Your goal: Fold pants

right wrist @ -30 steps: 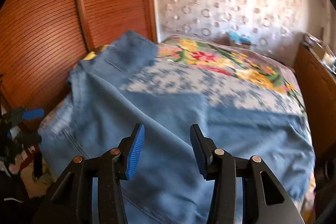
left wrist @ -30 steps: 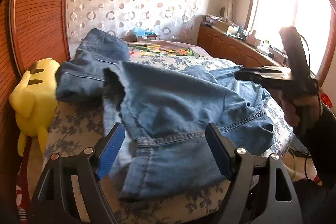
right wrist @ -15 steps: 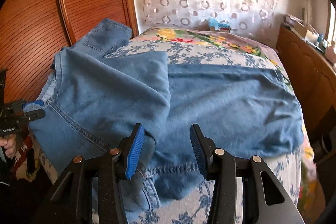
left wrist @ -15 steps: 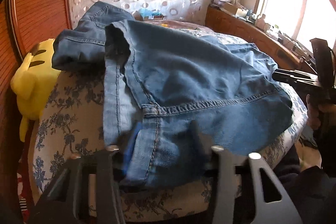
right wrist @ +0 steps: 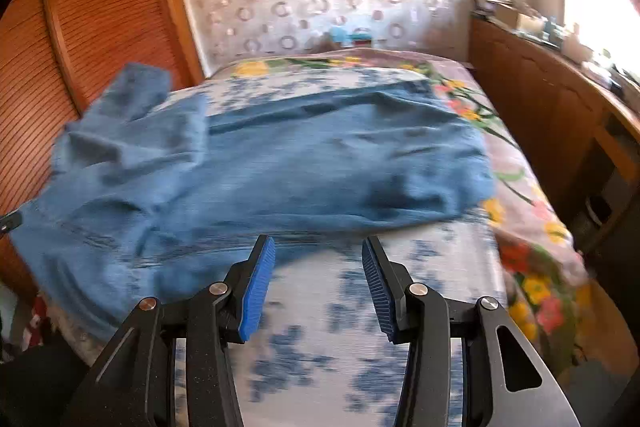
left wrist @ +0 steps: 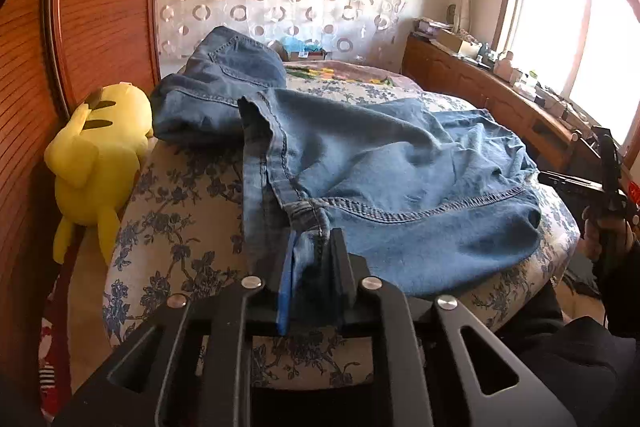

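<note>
My left tongs (left wrist: pixel 310 267) are clamped on the near edge of the jeans (left wrist: pixel 380 167) on the bed (left wrist: pixel 180 227); my right tongs (right wrist: pixel 318 283) are apart, holding nothing.

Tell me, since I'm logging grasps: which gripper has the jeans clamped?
The left gripper: shut on the jeans' near edge. The right gripper is open, empty.

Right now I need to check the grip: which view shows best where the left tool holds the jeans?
The left wrist view: the left tool is shut on the jeans at the stitched hem nearest it. The right wrist view is blurred and shows only that tool's tip at its left edge.
</note>
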